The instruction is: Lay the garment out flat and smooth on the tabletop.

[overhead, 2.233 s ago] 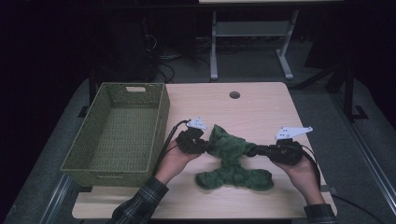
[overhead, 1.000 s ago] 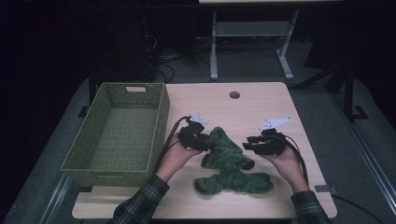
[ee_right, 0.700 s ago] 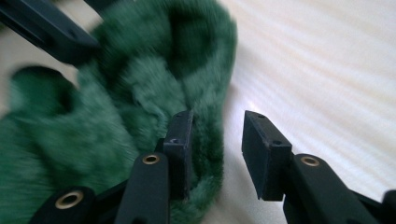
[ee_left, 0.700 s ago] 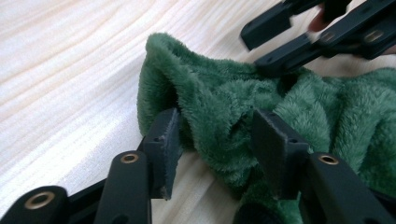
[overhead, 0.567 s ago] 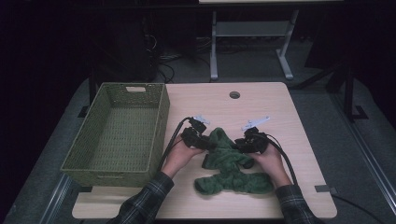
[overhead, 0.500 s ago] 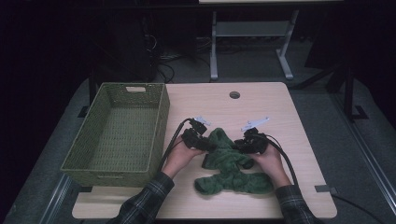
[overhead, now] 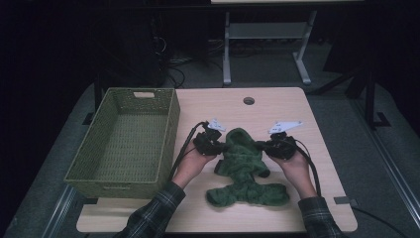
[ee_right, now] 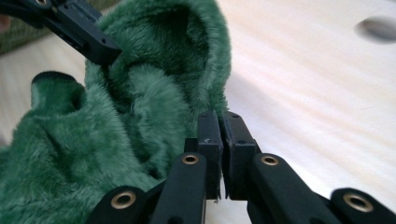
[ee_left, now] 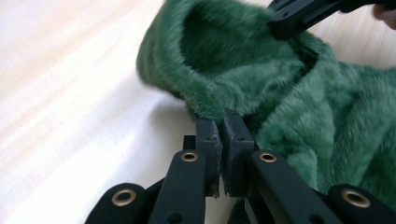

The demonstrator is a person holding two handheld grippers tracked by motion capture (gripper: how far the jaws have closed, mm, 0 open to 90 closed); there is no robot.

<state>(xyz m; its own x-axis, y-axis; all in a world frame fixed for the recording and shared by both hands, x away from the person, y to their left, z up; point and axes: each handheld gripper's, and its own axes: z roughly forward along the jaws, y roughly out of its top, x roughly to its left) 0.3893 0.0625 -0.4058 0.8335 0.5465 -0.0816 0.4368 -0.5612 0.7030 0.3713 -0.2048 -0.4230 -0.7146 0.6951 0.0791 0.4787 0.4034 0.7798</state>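
Looks like lab/studio: dark rm, cables (overhead: pixel 173 69) on floor, bare wood table (overhead: pixel 277 106).

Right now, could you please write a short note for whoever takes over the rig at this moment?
Left tool: its jaws have just been closing and now pinch the left edge of the green fleece garment at its hood.
Right tool: also just closed, pinching the hood's right edge.
Garment lies spread on the table, to the right of the woven basket, which holds nothing.
Done: both edges gripped.
Left: probably lift or fold the garment and put it in the basket; it is not yet raised.
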